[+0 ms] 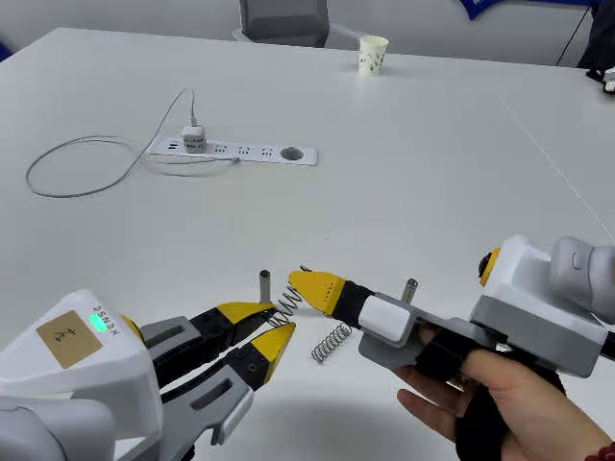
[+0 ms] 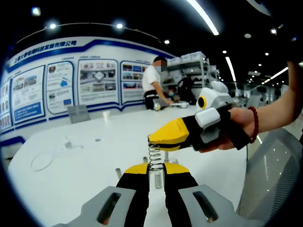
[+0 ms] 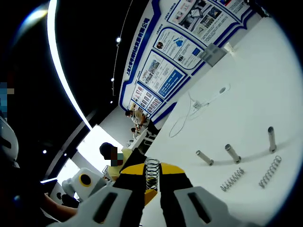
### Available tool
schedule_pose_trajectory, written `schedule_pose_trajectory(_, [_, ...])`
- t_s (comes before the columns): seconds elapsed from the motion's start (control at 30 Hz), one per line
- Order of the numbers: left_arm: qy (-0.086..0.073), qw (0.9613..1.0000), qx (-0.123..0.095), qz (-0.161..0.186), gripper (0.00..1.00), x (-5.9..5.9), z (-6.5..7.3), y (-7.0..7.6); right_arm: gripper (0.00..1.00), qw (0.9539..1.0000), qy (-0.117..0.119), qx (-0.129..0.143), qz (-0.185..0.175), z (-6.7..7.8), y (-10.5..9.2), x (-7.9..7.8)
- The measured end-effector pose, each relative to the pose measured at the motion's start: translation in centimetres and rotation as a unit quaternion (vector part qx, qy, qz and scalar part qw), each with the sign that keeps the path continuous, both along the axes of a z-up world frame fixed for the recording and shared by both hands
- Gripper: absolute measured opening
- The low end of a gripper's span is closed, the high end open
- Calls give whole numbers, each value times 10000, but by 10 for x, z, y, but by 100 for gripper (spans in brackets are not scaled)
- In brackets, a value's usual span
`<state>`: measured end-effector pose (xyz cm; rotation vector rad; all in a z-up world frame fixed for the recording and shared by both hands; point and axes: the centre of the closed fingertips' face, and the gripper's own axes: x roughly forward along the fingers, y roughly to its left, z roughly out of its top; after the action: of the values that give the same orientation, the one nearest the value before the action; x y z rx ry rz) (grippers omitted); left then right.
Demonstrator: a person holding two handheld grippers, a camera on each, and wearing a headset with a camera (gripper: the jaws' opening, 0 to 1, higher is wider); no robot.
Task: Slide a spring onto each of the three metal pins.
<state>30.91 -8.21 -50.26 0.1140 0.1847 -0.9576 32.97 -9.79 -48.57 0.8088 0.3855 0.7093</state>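
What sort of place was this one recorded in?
Probably a company showroom or demo hall with a meeting area. A large white table carries a power strip, with an office chair at its far side. The wall behind holds a row of blue-framed display panels under ceiling spotlights.

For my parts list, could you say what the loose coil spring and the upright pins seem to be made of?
The small grey coil spring looks like bare steel wire: thin, silvery turns. The short grey cylindrical pins look like dull-finished metal with an even grey sheen, probably steel; the alloy cannot be told.
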Motion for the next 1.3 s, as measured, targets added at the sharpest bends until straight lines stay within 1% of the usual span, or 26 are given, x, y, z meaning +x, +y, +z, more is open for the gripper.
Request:
schedule_pose_trajectory(0.07, [21, 10000, -13, 17, 11, 0, 0, 0, 11, 10000, -26, -9, 11, 1, 0, 0])
schedule_pose_trajectory(0.1, [18, 10000, 16, 18, 11, 1, -1, 0, 11, 10000, -51, -46, 14, 1, 1, 0])
schedule_pose_trajectory(0.17, [64, 10000, 53, 28, 11, 1, -2, 1, 11, 9998, -112, -157, 14, 0, 2, 0])
schedule_pose_trajectory(0.23, [116, 9998, 138, 29, 12, 2, -6, 1, 11, 9993, -202, -303, 12, 1, 3, 0])
schedule_pose_trajectory(0.27, [180, 9996, 215, 47, 14, 2, -10, 2, 11, 9988, -271, -407, -9, 1, 2, 0])
schedule_pose_trajectory(0.37, [225, 9991, 346, 69, 17, 2, -16, 4, 11, 9966, -432, -708, 1, 1, 3, 1])
schedule_pose_trajectory(0.4, [245, 9990, 366, 73, 17, 2, -17, 5, 11, 9955, -474, -822, -8, 0, 3, 1])
schedule_pose_trajectory(0.43, [269, 9989, 376, 75, 18, 2, -18, 5, 11, 9938, -568, -956, -10, 0, 3, 2])
schedule_pose_trajectory(0.5, [304, 9987, 386, 103, 18, 2, -20, 7, 11, 9915, -616, -1147, -18, -2, 2, 3])
schedule_pose_trajectory(0.53, [320, 9987, 395, 106, 20, 2, -21, 7, 11, 9885, -686, -1349, -43, -4, 1, 5])
schedule_pose_trajectory(0.6, [343, 9984, 433, 125, 21, 2, -23, 8, 11, 9861, -709, -1500, -18, -6, 3, 6])
schedule_pose_trajectory(0.63, [359, 9983, 439, 129, 22, 2, -24, 9, 11, 9842, -753, -1603, -22, -8, 3, 7])
schedule_pose_trajectory(0.7, [424, 9979, 472, 145, 24, 2, -27, 9, 11, 9807, -831, -1769, -5, -10, 4, 10])
schedule_pose_trajectory(0.73, [462, 9976, 492, 148, 26, 1, -29, 10, 11, 9797, -854, -1813, -9, -10, 4, 11])
schedule_pose_trajectory(0.77, [531, 9971, 510, 164, 28, 1, -31, 10, 11, 9775, -920, -1900, -24, -9, 4, 13])
schedule_pose_trajectory(0.83, [592, 9968, 503, 210, 32, 1, -33, 12, 11, 9739, -995, -2038, -24, -10, 5, 15])
schedule_pose_trajectory(0.87, [617, 9965, 504, 234, 33, 1, -34, 13, 11, 9711, -1041, -2146, -36, -11, 5, 18])
schedule_pose_trajectory(0.93, [679, 9960, 524, 264, 36, 0, -36, 14, 11, 9674, -1123, -2271, -58, -11, 6, 22])
schedule_pose_trajectory(1.0, [698, 9956, 560, 265, 40, 0, -37, 16, 11, 9648, -1185, -2346, -84, -11, 7, 26])
schedule_pose_trajectory(1.03, [705, 9954, 595, 267, 42, 0, -38, 17, 11, 9625, -1238, -2413, -89, -11, 8, 29])
schedule_pose_trajectory(1.07, [692, 9954, 612, 267, 43, 0, -38, 17, 11, 9610, -1258, -2460, -98, -12, 9, 31])
schedule_pose_trajectory(1.1, [677, 9953, 640, 254, 45, 0, -39, 17, 11, 9581, -1302, -2550, -114, -13, 9, 35])
schedule_pose_trajectory(1.17, [665, 9952, 675, 243, 48, -1, -40, 18, 11, 9560, -1357, -2598, -123, -13, 11, 38])
schedule_pose_trajectory(1.23, [620, 9953, 712, 211, 50, -1, -40, 18, 11, 9530, -1400, -2682, -158, -14, 11, 44])
schedule_pose_trajectory(1.27, [629, 9954, 702, 190, 52, -2, -39, 18, 11, 9500, -1424, -2774, -173, -16, 12, 46])
schedule_pose_trajectory(1.3, [641, 9953, 700, 180, 53, -2, -40, 17, 11, 9450, -1484, -2910, -183, -17, 11, 49])
